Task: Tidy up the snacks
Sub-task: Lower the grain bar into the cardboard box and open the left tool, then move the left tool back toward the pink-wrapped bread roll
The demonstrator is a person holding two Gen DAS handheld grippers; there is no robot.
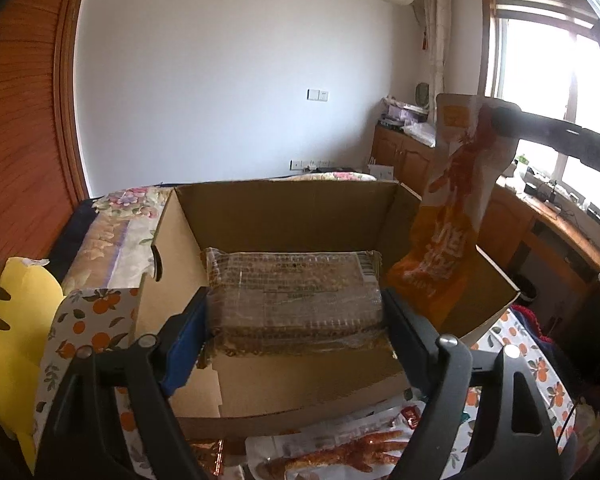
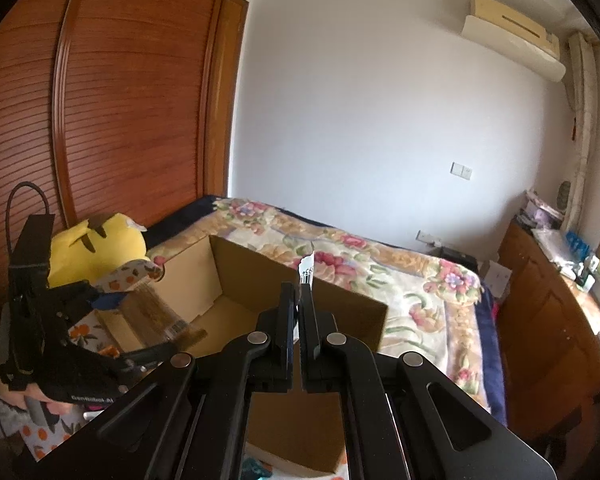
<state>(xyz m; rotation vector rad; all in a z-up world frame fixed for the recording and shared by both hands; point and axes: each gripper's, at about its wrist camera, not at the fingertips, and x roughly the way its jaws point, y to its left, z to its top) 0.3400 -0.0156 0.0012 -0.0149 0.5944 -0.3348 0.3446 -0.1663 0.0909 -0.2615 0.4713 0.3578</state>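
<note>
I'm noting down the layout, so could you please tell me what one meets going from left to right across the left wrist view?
Yellow plush toy → orange-patterned box → clear-wrapped brown snack pack between the left gripper's jaws, over the cardboard box → orange snack bag hanging from the right gripper → window.

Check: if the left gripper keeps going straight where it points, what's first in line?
Probably the brown cardboard box's far wall or floor: the left gripper points into it, jaws clamping a clear-wrapped brown snack pack. Depth unclear.

"GenRobot AI" on left gripper [image 2: 80, 360] body; white Chinese characters on orange snack pouch [image 1: 443, 240], not legible.
</note>
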